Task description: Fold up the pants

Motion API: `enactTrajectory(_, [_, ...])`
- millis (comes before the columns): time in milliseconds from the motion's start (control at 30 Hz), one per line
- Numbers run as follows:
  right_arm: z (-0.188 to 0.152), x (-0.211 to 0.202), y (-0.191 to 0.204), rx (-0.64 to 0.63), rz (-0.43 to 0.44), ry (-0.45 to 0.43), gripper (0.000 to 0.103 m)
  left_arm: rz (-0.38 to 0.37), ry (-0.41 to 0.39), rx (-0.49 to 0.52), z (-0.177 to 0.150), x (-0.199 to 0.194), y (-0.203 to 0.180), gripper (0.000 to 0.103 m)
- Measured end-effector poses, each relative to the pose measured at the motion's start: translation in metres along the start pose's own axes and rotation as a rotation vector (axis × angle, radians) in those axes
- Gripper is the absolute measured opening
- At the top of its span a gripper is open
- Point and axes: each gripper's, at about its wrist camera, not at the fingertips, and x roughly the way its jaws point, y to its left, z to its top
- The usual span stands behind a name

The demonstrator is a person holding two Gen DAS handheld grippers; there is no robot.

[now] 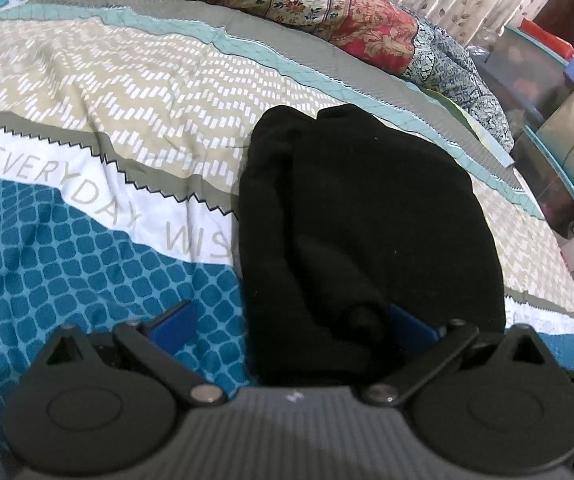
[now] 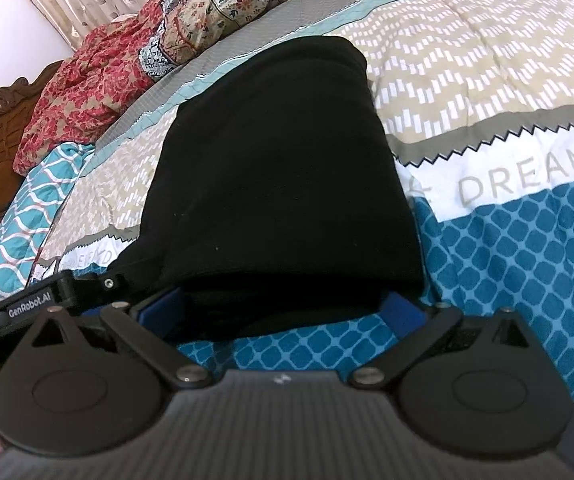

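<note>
A: Two hand-held grippers, one pair of pants (image 1: 367,232), and most of the folding looks done. The pants lie on the bed (image 1: 87,264) as a compact black bundle, several layers thick, with a rounded folded edge at the far end.

B: Start from the left, with the pants as the marker.

A: The left hand-held gripper (image 1: 293,320) sits at the near end of the pants, jaws spread wide. Its left blue finger (image 1: 175,318) is over the blue-patterned bedcover just left of the pants; the right one lies against or under the black cloth. The near-left edge of the pants runs between them, but nothing is pinched.

B: And the right one?

A: The right hand-held gripper (image 2: 283,314) is also at the near end of the pants, jaws fully apart. The near edge lies between the fingers, apart from the pads as far as I can see. So it is released, not gripping.

B: What is left?

A: Little, I judge. The near-left side looks lumpy, with a rolled bit of cloth, so a tidy-up or one more fold could remain. I cannot tell whether another fold is meant.

B: Anything else near?

A: A heap of flowered quilts (image 1: 307,0) beyond the pants, well apart.
</note>
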Motion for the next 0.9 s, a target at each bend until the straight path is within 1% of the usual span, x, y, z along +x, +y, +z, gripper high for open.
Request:
enactTrajectory(100, [0.0,0.001,0.001,-0.007,-0.006,0.001,0.103,-0.02,0.0,-0.014,0.0,0.001,0.005,0.103])
enactTrajectory(300, [0.001,0.0,-0.003,-0.001,0.003,-0.003,0.103,-0.036,-0.026,-0.03,-0.003,-0.001,0.007,0.103])
enactTrajectory(433, [0.0,-0.003,-0.01,0.033,0.032,-0.016,0.103,-0.069,-0.019,-0.061,0.0,-0.003,0.015,0.103])
enactTrajectory(533, [0.0,-0.005,-0.011,0.046,0.042,-0.022,0.103,-0.077,-0.002,-0.091,0.001,-0.004,0.018,0.103])
enactTrajectory(667, [-0.001,-0.005,-0.008,0.038,0.034,-0.022,0.103,-0.06,0.029,-0.105,0.003,-0.005,0.015,0.103])
enactTrajectory(800, [-0.001,-0.005,-0.009,0.037,0.033,-0.021,0.103,-0.038,0.059,-0.058,0.006,-0.001,0.009,0.103])
enactTrajectory(900, [-0.001,-0.005,-0.01,0.041,0.036,-0.021,0.103,-0.035,0.067,-0.051,0.007,0.0,0.009,0.103])
